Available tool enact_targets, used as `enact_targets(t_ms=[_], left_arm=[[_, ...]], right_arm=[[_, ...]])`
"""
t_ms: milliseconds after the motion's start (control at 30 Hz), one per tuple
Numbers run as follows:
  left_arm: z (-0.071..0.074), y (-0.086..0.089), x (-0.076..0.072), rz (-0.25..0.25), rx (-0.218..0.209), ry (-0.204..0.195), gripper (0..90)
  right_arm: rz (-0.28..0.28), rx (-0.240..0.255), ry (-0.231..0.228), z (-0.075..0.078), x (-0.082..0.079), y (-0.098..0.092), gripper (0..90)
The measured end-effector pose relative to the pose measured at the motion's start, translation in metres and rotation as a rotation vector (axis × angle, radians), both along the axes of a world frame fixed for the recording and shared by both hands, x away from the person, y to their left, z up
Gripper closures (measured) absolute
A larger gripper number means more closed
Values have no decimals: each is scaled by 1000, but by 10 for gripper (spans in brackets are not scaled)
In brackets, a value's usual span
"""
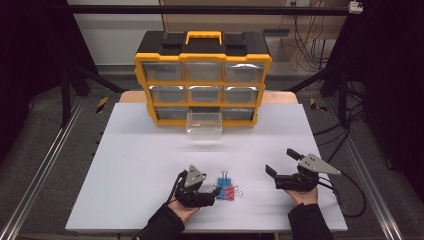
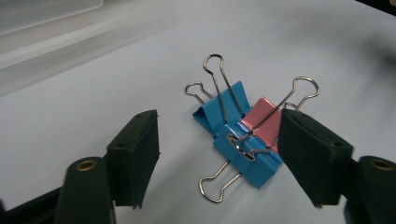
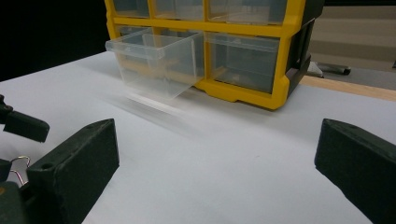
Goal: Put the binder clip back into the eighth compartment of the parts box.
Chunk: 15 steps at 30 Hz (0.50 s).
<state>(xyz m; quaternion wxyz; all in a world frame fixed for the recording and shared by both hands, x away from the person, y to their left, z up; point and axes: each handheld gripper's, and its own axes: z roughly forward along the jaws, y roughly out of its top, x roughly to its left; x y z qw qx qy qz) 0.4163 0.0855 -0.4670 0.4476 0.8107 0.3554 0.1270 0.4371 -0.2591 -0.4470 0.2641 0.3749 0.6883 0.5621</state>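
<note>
Overhead, the left gripper [image 1: 216, 190] sits at the near edge of the white table [image 1: 140, 165], its tips at the binder clips [image 1: 227, 191], which lie well in front of the yellow drawer cabinet [image 1: 202, 75]; the right gripper [image 1: 280, 161] rests right of the clips, jaws apart. Closer, the left gripper view has jaws straddling the blue clips [image 2: 233, 135] and pink clip [image 2: 264, 122], not clamped, one pad at the pink clip's edge. Lastly, the right gripper view faces the cabinet's pulled-out clear drawer [image 3: 154, 60], jaws wide.
</note>
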Motion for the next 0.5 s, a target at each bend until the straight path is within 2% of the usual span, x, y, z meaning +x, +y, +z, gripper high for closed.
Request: enact_targets(t_ms=[200,500], left_arm=[[-3,-2,-1,3,-7,34,444],[-6,-7,-1,4,-19,62,622]], right_arm=[[-1,0,-4,0,0,0,4],[1,-1,-5,0,0,0,3]])
